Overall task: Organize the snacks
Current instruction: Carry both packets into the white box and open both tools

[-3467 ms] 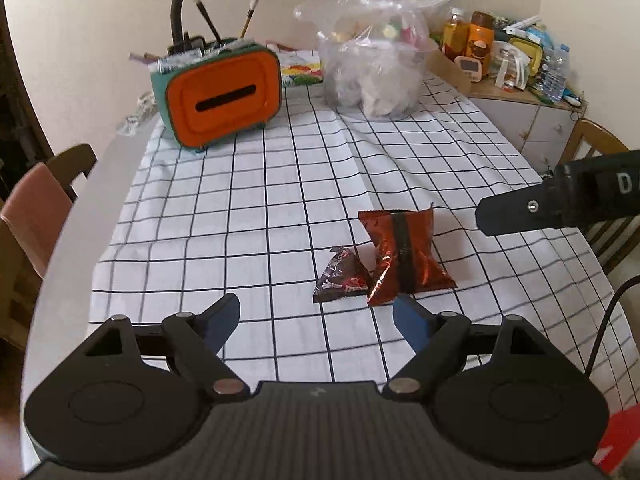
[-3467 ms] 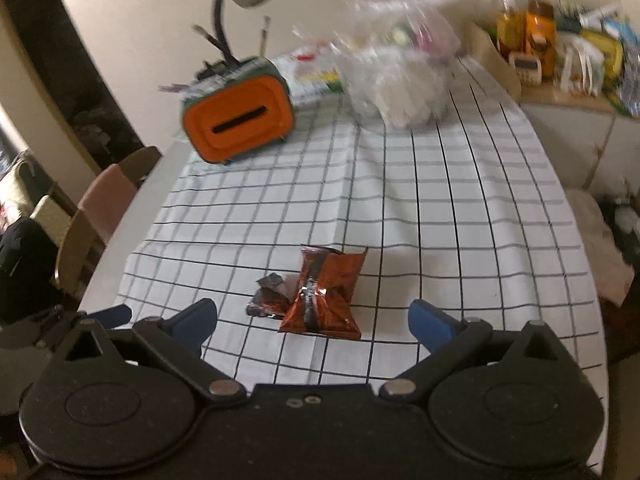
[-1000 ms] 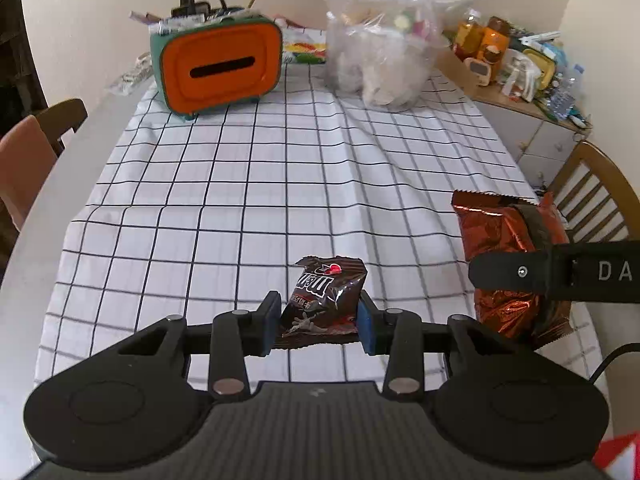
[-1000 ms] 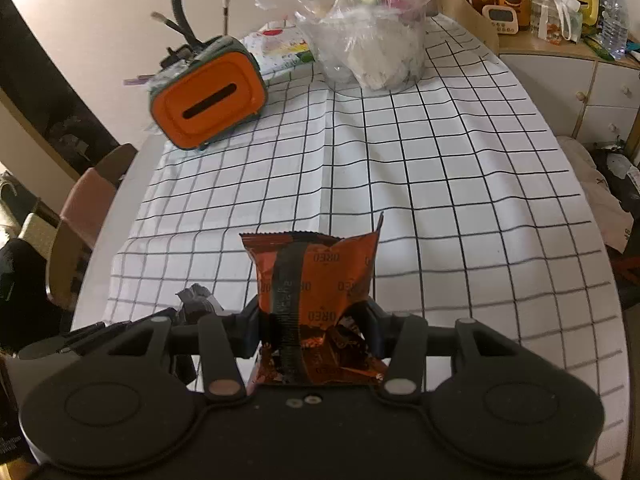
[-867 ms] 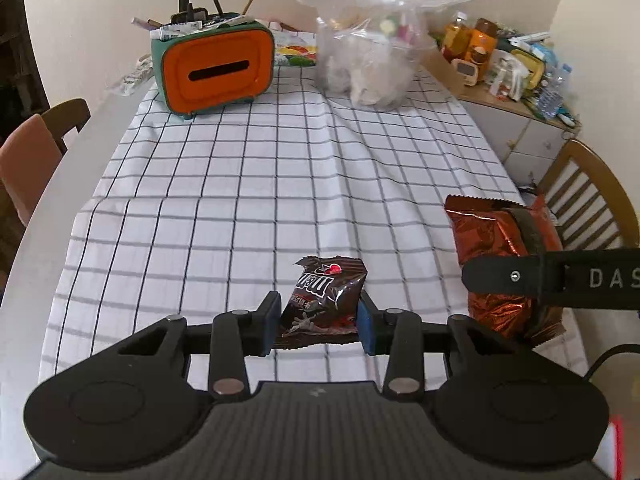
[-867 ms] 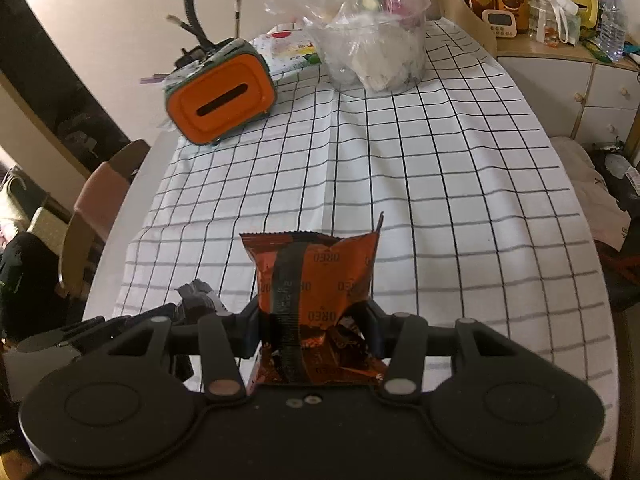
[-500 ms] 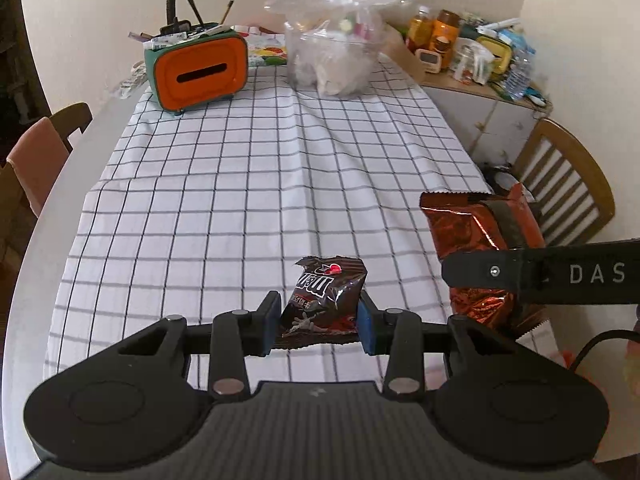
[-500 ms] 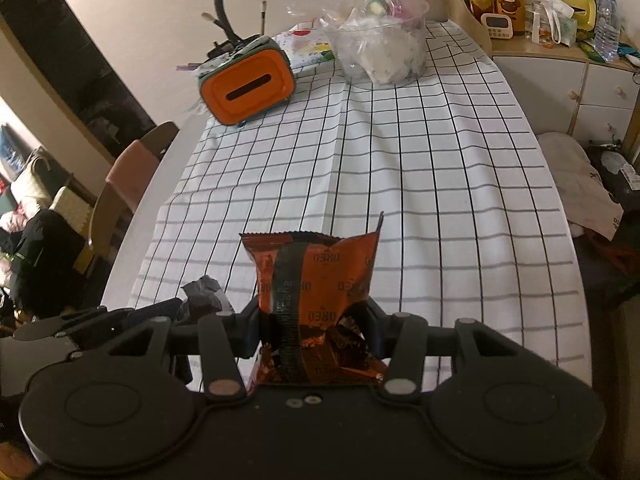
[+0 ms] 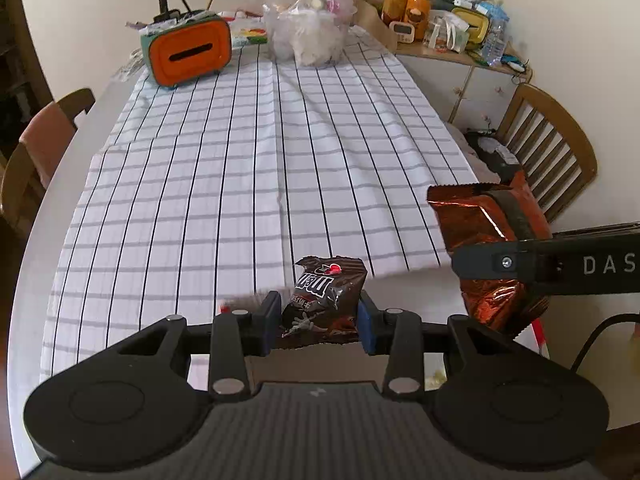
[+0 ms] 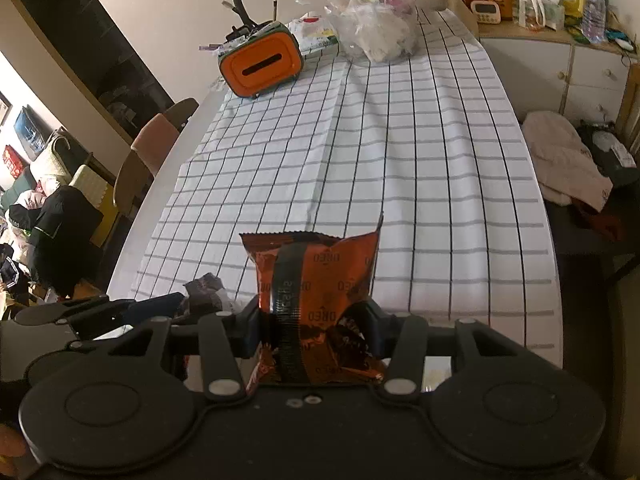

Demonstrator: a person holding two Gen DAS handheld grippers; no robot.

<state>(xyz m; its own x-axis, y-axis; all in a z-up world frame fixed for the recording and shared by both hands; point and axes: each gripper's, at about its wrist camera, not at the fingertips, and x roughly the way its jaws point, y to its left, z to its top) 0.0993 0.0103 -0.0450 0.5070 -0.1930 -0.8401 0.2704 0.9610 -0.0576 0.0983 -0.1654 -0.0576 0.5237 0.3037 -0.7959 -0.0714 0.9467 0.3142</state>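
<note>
I've got L gripper (image 9: 319, 322) pinching M&M's pack (image 9: 325, 300), R gripper (image 10: 314, 330) clamping Oreo pack (image 10: 316, 280), both lifted clear of tablecloth (image 9: 248, 168) ahead, prob for carrying off.

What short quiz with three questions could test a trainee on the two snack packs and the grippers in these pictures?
1. True or false: the left gripper holds the brown M&M's pack.
2. The right gripper is shut on: A) the orange Oreo pack; B) the clear plastic bag; C) nothing.
3. Fill in: the orange box stands at the ___ end of the checked cloth.

Key: 1 true; 2 A; 3 far.
</note>
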